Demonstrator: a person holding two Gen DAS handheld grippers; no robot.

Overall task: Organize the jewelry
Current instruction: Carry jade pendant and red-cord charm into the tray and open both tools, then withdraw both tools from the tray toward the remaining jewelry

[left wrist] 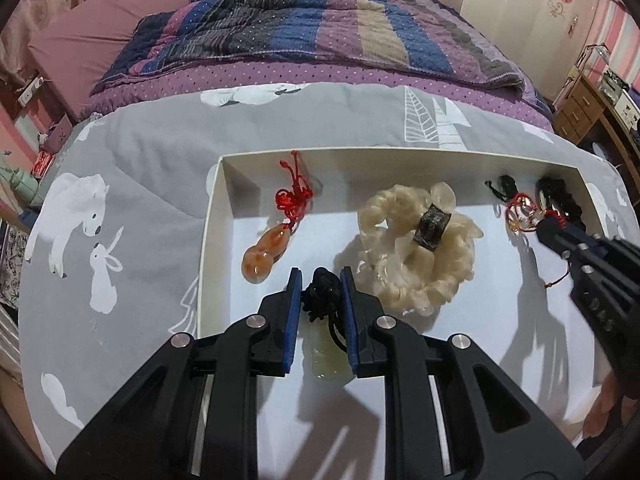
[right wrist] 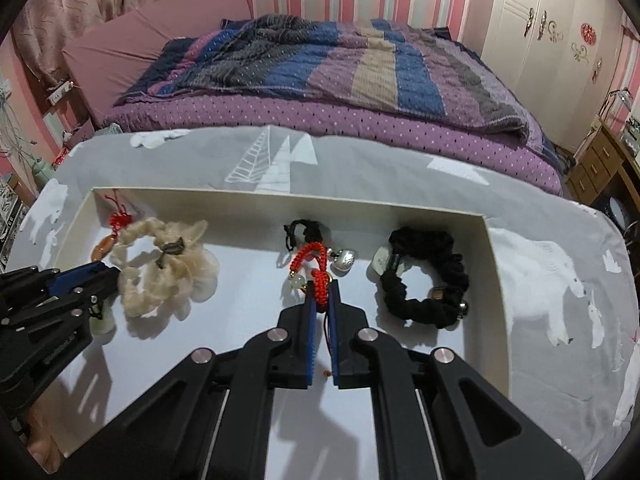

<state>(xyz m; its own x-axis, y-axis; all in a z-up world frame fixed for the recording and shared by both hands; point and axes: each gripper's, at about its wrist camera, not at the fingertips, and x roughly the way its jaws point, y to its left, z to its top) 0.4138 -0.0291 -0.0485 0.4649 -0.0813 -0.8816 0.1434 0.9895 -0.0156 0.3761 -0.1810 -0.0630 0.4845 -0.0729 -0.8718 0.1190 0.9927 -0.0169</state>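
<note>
A white tray (left wrist: 212, 216) lies on a grey animal-print cloth. My left gripper (left wrist: 320, 282) is closed around the black cord of a pale green pendant (left wrist: 326, 360) lying on the tray floor. An orange gourd pendant (left wrist: 264, 254) with a red knot lies to its left, a cream scrunchie (left wrist: 420, 256) to its right. My right gripper (right wrist: 322, 294) is shut on a red braided cord bracelet (right wrist: 308, 258) with a white bead. A silver heart charm (right wrist: 346, 258) on black cord and a black scrunchie (right wrist: 426, 278) lie beyond and to the right.
The tray's walls (right wrist: 496, 280) rise on the left, far and right sides. A bed with a striped quilt (right wrist: 320, 60) lies behind. A wooden desk (right wrist: 600, 168) stands at the right, a white wardrobe (right wrist: 552, 32) beyond.
</note>
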